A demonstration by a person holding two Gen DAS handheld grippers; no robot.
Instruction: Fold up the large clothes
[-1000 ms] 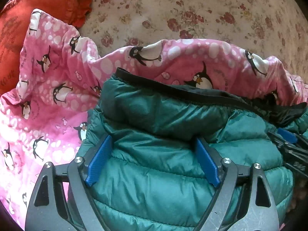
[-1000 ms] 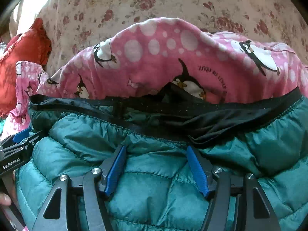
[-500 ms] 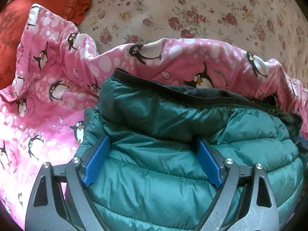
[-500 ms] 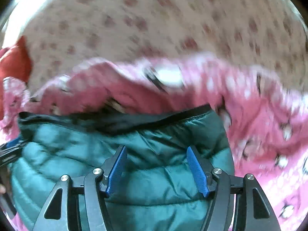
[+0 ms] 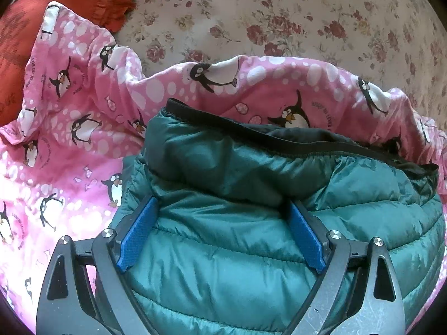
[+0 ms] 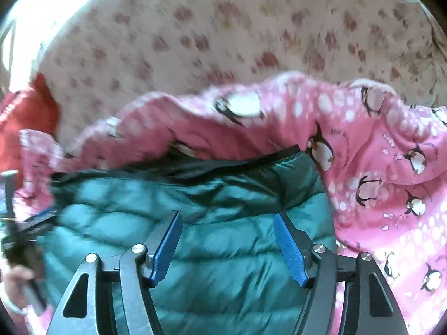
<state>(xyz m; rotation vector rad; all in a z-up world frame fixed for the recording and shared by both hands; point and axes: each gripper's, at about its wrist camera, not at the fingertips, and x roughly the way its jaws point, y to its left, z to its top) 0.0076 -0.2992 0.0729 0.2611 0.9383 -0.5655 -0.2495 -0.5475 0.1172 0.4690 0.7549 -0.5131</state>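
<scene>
- I see the teal puffer jacket (image 5: pixel 251 223) lying folded on the pink penguin blanket (image 5: pixel 69 139), on the floral bed (image 5: pixel 279 14).
- My left tongs (image 5: pixel 223 234) stand spread, pads flanking a jacket bulge, nothing gripped.
- My right tongs (image 6: pixel 227 245) stand spread over the jacket's quilting, nothing gripped.

folded teal puffer jacket (image 5: pixel 251 251) lies bunched on pink penguin fabric (image 5: pixel 69 117).

One teal quilted jacket (image 5: pixel 251 251) was counted, along with one pink penguin-print cloth (image 5: pixel 83 117) and one red garment (image 5: pixel 56 8). One floral sheet (image 5: pixel 279 14) was recorded. Two grippers were noted, left (image 5: pixel 220 234) and right (image 6: pixel 227 247).
</scene>
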